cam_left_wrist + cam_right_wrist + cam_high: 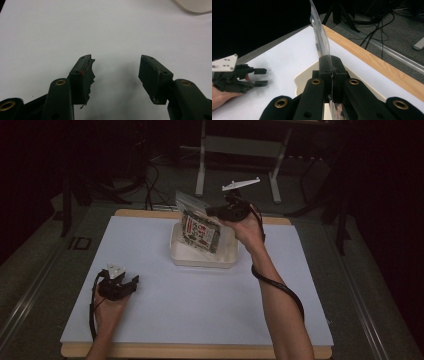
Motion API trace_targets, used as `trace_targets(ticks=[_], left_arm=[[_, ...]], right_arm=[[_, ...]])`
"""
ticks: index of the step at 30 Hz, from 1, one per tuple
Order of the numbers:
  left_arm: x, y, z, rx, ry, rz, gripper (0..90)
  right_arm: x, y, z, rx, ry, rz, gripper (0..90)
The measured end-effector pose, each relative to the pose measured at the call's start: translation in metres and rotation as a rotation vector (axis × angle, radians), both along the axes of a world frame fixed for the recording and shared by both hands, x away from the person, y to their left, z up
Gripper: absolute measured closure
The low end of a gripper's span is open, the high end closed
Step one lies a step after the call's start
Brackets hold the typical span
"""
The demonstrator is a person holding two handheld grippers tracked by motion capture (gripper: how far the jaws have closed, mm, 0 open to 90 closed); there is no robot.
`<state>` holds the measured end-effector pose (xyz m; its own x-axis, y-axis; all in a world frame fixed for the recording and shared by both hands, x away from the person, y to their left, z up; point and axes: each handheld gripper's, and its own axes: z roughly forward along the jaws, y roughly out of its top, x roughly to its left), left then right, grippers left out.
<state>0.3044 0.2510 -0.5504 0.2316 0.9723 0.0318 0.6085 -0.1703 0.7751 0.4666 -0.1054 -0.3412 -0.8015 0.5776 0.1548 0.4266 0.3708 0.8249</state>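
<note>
Nearest the person, the left claw (125, 284) rests low on the white worktop (165, 315), well short of the cream tray (202, 258) and off toward its near-left side. Its jaws stand wide apart with nothing between them, as the left gripper view makes plain, and the left hand (107, 307) lies flat behind it with the forearm along the worktop edge.

Farther on, the right claw (331, 72) is pinched tight on the top edge of a clear plastic snack bag (200, 227), whose lower end hangs into the tray while its sealed strip rises above the tray's far rim. In the right gripper view the film stands up thin and edge-on from between the closed jaws.

The step in hand looks like lowering or lifting the bag at the tray. To do it well, the grip should stay on the stiff sealed strip, not the slack film below, and the move should run straight up or down so the bag's corners clear the tray walls rather than drag them.

The right hand (247, 227) is raised over the tray's right side, wrist bent, forearm angling up from the near worktop edge.
</note>
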Motion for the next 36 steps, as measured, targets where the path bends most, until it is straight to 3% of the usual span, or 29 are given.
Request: trace_targets(ticks=[12,19,22,27,36], left_arm=[[0.0,0.0,0.0,0.008,0.002,0.001,44.5],[0.0,-0.001,0.0,0.009,0.004,0.003,44.2],[0.0,0.0,0.0,0.008,0.004,0.002,44.1],[0.0,0.0,0.0,0.007,0.004,0.002,44.1],[0.0,-0.001,0.0,0.009,0.004,0.001,44.1]], right_arm=[[0.005,0.004,-0.001,-0.023,-0.037,-0.052,89.6],[0.008,0.004,0.0,-0.011,-0.027,-0.093,87.3],[0.011,0.004,0.0,-0.036,-0.033,-0.15,79.7],[0.014,0.002,-0.006,-0.049,-0.041,-0.204,55.6],[0.017,-0.006,-0.011,-0.073,-0.056,-0.263,35.6]])
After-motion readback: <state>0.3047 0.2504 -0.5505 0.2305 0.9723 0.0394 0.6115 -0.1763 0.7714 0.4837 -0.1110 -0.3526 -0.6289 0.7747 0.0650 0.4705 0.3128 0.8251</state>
